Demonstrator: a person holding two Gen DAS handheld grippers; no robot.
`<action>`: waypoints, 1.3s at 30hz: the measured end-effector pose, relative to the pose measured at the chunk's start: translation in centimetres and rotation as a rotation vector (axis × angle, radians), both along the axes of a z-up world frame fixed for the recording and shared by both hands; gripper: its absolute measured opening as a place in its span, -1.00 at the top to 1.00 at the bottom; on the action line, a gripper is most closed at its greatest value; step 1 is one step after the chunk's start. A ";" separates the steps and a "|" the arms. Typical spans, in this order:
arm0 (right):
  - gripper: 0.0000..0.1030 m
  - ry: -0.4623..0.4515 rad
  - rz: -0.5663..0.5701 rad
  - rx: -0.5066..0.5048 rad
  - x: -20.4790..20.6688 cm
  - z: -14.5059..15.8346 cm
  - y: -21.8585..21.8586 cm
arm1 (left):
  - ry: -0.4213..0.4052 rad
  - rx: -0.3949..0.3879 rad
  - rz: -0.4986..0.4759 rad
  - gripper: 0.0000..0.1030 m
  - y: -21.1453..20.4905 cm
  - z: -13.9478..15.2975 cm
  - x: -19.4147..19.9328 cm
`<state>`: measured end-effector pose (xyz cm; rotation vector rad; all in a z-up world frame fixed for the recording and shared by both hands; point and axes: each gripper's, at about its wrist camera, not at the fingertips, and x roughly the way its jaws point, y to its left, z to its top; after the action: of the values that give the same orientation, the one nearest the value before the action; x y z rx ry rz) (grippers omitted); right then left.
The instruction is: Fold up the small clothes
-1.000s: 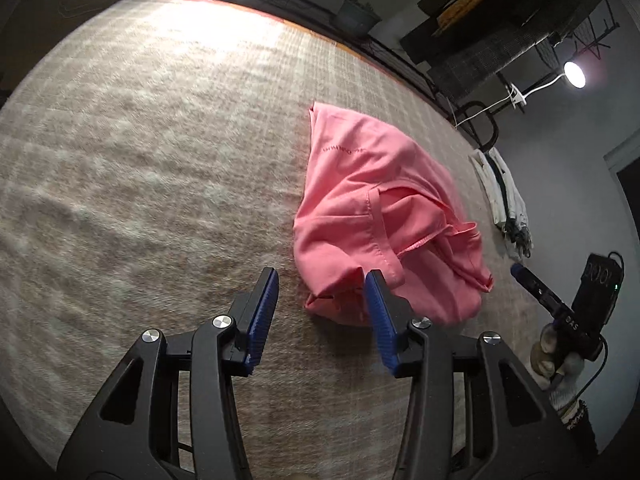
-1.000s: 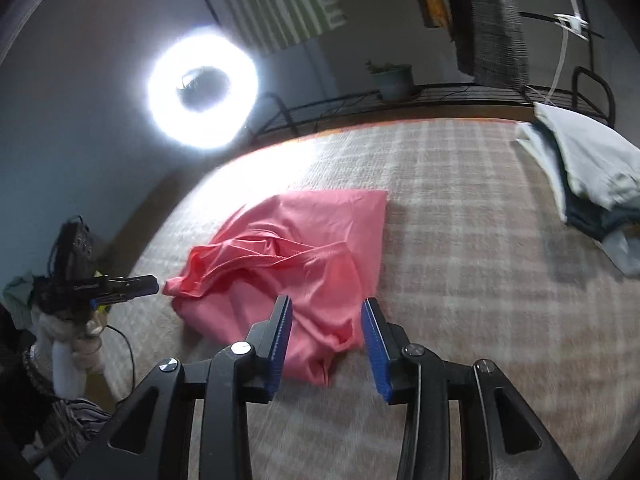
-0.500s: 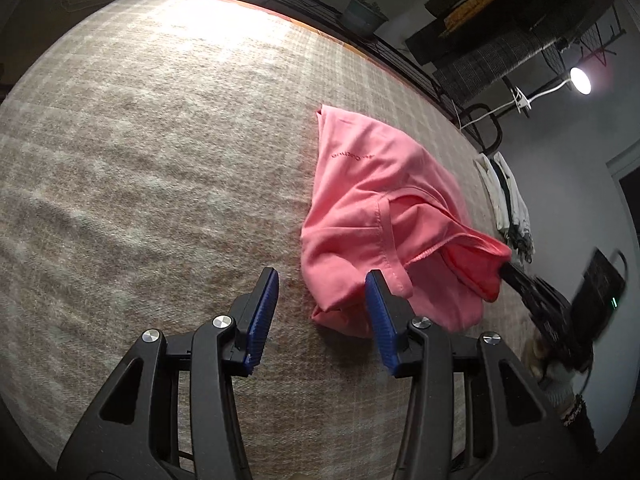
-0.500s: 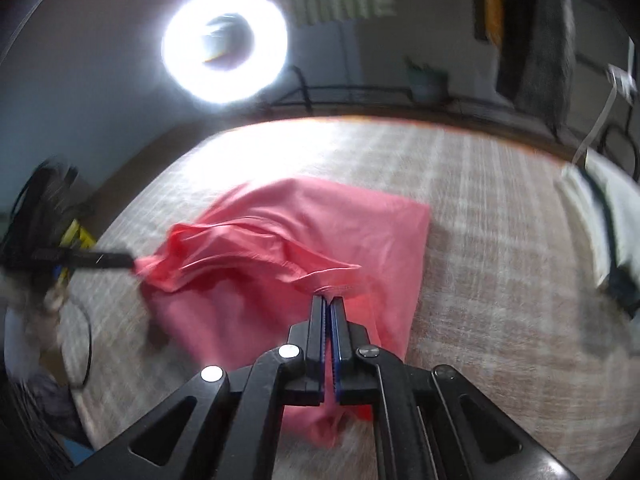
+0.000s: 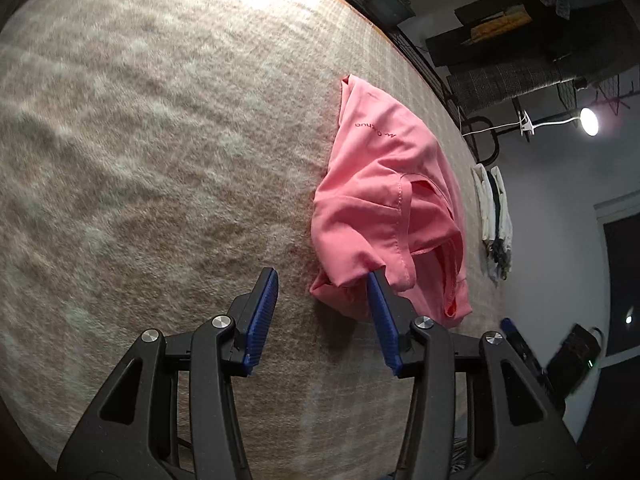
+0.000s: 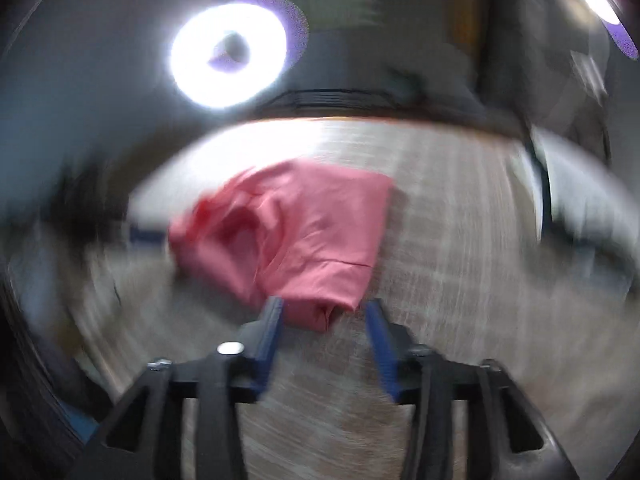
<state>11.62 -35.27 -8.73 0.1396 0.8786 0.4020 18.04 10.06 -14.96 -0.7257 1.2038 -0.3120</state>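
Both grippers are seen with their jaws apart and nothing pinched. On the left gripper (image 5: 322,276), the blue pads stand spread over the checked mat (image 5: 140,160), and the near edge of the pink garment (image 5: 384,208) is draped over the tip of one pad, though nothing is squeezed. The right gripper (image 6: 324,308) has just been opening; the cloth's near corner is seen between its spread tips in a blurred view, and no pad is pressed on it. The garment is left bunched and partly folded on the mat, near a stack of folded clothes (image 5: 496,220) at the far edge
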 end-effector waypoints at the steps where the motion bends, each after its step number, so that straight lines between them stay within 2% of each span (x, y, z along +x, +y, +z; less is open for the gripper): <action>1: -0.02 0.051 -0.051 0.078 0.6 -0.8 -1.1 | 0.000 -0.005 0.000 0.08 -0.1 0.0 0.0; 4: -0.01 0.211 -0.147 0.286 3.1 -3.9 -2.8 | -0.016 0.009 -0.019 0.09 -0.8 0.3 0.3; 6: 0.02 0.263 -0.157 0.321 3.9 -5.3 -2.5 | -0.033 0.029 -0.029 0.26 -1.3 0.6 0.5; 7: 0.13 0.277 -0.161 0.336 4.2 -5.9 -2.2 | -0.036 0.034 -0.032 0.53 -1.5 0.6 0.6; 8: 0.34 0.284 -0.159 0.350 4.6 -6.2 -1.9 | -0.043 0.041 -0.039 0.76 -1.7 0.8 0.7; 9: 0.47 0.290 -0.153 0.372 4.8 -6.4 -1.8 | -0.051 0.051 -0.043 0.83 -1.8 0.9 0.7; 11: 0.97 0.280 -0.154 0.407 4.8 -6.8 -1.5 | -0.082 0.100 -0.058 0.96 -2.2 1.5 0.7; 13: 1.00 0.250 -0.165 0.402 4.8 -6.4 -1.6 | -0.109 0.114 -0.063 1.00 -2.4 2.3 0.6; 15: 1.00 0.235 -0.174 0.433 4.6 -5.7 -2.1 | -0.134 0.082 -0.068 1.00 -2.3 3.3 0.3; 17: 1.00 0.220 -0.183 0.518 4.0 -4.6 -3.3 | -0.168 0.061 -0.078 1.00 -2.2 4.3 0.0; 20: 1.00 0.174 -0.194 0.567 3.1 -3.6 -4.5 | -0.165 0.052 -0.092 1.00 -2.3 4.3 -0.2; 22: 1.00 0.195 -0.212 0.568 3.1 -4.2 -4.9 | -0.141 0.095 -0.107 1.00 -2.7 3.5 -0.2; 24: 1.00 0.238 -0.237 0.568 3.2 -5.3 -5.2 | -0.124 0.053 -0.102 1.00 -2.5 3.4 -0.2; 26: 1.00 0.256 -0.241 0.653 2.9 -5.5 -5.7 | -0.163 0.004 -0.104 1.00 -2.0 4.8 -0.6; 28: 1.00 0.225 -0.227 0.719 2.5 -4.4 -6.1 | -0.212 0.022 -0.123 1.00 -1.7 6.0 -0.9; 30: 1.00 0.202 -0.218 0.716 2.1 -3.9 -6.3 | -0.175 0.081 -0.114 1.00 -1.4 4.6 -0.6; 33: 0.70 0.244 -0.209 0.653 2.0 -5.0 -5.3 | -0.092 0.062 -0.119 1.00 -1.6 2.1 -0.3; 34: 0.40 0.285 -0.195 0.660 2.2 -5.9 -4.6 | -0.086 0.072 -0.124 1.00 -1.8 1.8 -0.3; 35: 0.27 0.305 -0.189 0.655 2.2 -6.4 -4.1 | -0.087 0.080 -0.127 1.00 -1.8 1.7 -0.5; 36: 0.27 0.312 -0.179 0.644 2.2 -6.6 -3.7 | -0.089 0.080 -0.129 1.00 -1.9 1.8 -0.6; 37: 0.27 0.320 -0.165 0.615 2.6 -6.9 -3.1 | -0.085 0.079 -0.126 0.87 -2.0 1.9 -0.7; 38: 0.27 0.327 -0.157 0.586 2.7 -7.1 -2.5 | -0.074 0.067 -0.114 0.49 -2.0 1.8 -0.5; 39: 0.27 0.331 -0.154 0.571 2.9 -7.2 -2.2 | -0.069 0.056 -0.101 0.31 -1.8 1.7 -0.7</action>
<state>14.50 -37.47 -15.96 0.8133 1.0500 0.4850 17.38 8.29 -13.25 -0.6016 1.1811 -0.3829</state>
